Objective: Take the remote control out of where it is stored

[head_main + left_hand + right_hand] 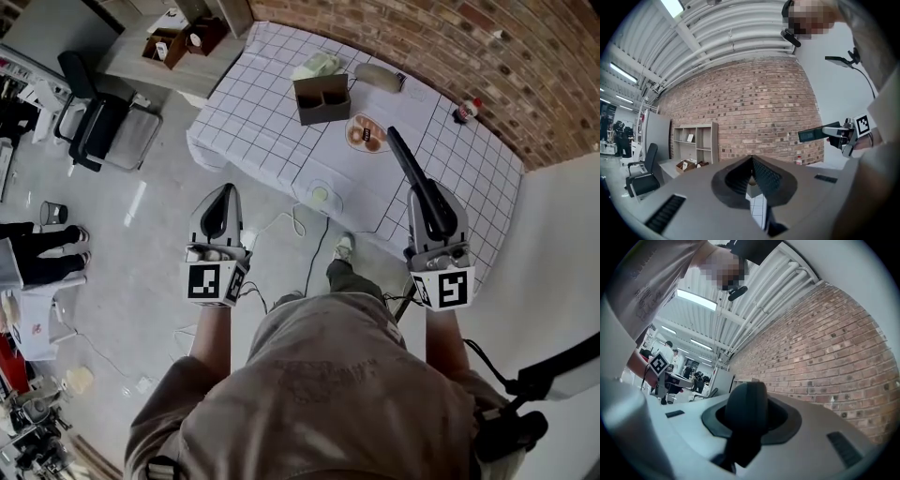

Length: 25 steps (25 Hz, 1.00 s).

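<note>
Right gripper view: remote [743,423] seen end-on, length hidden, near end blurred. Head view: box [322,98] contents and plate [366,134] items too small to tell. Bystander [42,253] cut off at left edge, legs only.

I see a smooth, pale grey plastic shell on the right gripper [433,202]. The remote control [408,167] in it looks like matt black plastic with a faint sheen along its edge. The left gripper [222,199] has the same grey plastic, and its black pads [765,177] show a fine ribbed, rubbery face. The tablecloth [272,122] reads to me as white cloth printed with a thin grid, falling in soft folds at its edge. The box [322,105] is plain matt brown cardboard. The brick wall [422,37] is rough and unglazed. The floor [169,234] is grey, polished and reflects light. The person's shirt [328,394] is creased beige cloth.
</note>
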### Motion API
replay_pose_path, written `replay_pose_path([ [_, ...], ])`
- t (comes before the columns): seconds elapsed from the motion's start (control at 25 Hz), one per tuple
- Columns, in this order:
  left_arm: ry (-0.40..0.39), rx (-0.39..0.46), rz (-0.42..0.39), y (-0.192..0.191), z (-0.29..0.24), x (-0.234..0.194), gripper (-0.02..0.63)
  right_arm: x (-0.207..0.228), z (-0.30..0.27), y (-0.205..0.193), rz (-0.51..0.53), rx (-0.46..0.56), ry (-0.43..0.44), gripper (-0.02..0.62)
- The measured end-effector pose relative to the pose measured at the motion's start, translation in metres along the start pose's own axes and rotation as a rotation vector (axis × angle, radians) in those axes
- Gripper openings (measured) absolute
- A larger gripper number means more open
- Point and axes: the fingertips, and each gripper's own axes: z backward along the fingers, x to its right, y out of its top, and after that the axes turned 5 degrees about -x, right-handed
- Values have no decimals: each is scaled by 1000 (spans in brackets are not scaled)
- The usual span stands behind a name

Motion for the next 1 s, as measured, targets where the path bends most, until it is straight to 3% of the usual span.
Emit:
replay_pose_path([
  [1.0,-141,69,-21,-29,196,-16,12,-176,134,61,53,-15,-103,110],
])
